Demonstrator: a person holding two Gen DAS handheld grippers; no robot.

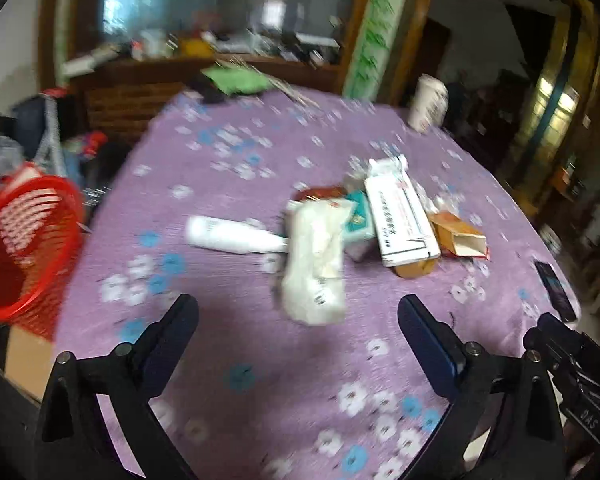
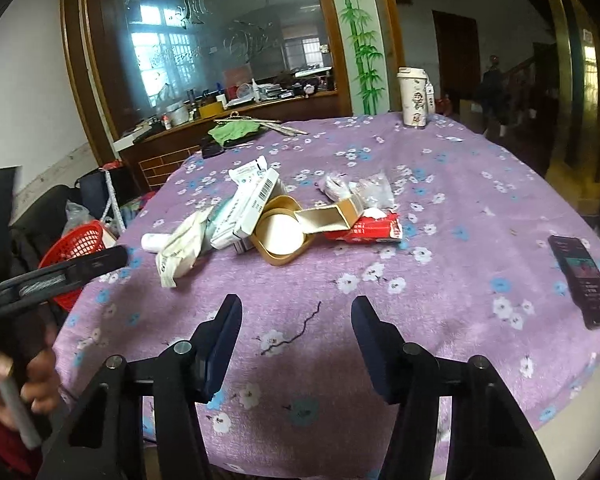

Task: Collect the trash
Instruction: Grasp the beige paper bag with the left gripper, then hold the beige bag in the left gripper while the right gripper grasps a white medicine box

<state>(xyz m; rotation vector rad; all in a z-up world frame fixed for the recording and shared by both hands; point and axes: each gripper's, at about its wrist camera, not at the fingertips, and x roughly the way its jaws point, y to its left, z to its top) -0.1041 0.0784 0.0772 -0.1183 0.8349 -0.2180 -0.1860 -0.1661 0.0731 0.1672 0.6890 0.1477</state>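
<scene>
Progress: judged barely begun; the trash pile (image 2: 268, 216) lies mid-tabletop (image 2: 440, 280), and the red basket (image 1: 24, 240) off the left edge shows nothing inside.
Left tongs (image 1: 298, 316): released, empty, near the white wrapper (image 1: 316, 264).
Right tongs (image 2: 296, 316): released, empty, short of the pile.
Left view only: basket interior, white bottle (image 1: 232, 234) full length; blurred.
Right view only: red packet (image 2: 364, 230), round tan lid (image 2: 282, 238), phone (image 2: 582, 280) at right in full.
</scene>
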